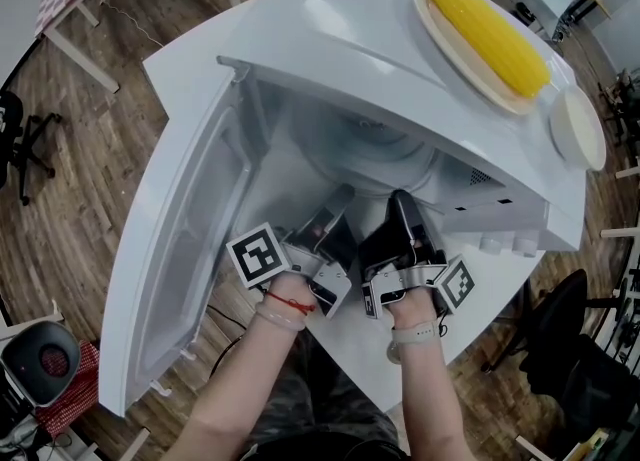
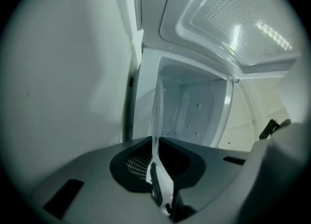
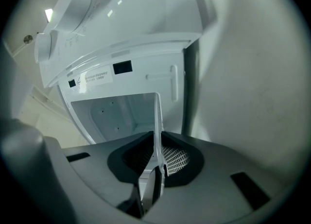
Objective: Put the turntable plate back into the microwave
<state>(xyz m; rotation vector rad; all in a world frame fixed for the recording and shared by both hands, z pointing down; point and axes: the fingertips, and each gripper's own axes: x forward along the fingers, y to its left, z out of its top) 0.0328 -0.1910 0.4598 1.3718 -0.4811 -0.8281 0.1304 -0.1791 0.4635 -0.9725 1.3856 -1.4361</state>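
Note:
The clear glass turntable plate (image 1: 372,145) lies partly inside the open white microwave (image 1: 350,29), its near rim sticking out toward me. My left gripper (image 1: 340,196) is shut on that rim at the left, and my right gripper (image 1: 398,199) is shut on it just to the right. In the left gripper view the plate (image 2: 157,113) appears edge-on as a thin translucent sheet pinched in the left gripper (image 2: 155,146), with the cavity (image 2: 194,109) behind. The right gripper view has the plate (image 3: 158,121) the same way, clamped in the right gripper (image 3: 158,151).
The microwave door (image 1: 185,249) swings wide open to the left. On top of the microwave sit a plate with a corn cob (image 1: 490,34) and a white dish (image 1: 578,127). The white table (image 1: 190,74) carries the microwave. Black chairs (image 1: 570,359) stand on the wooden floor around it.

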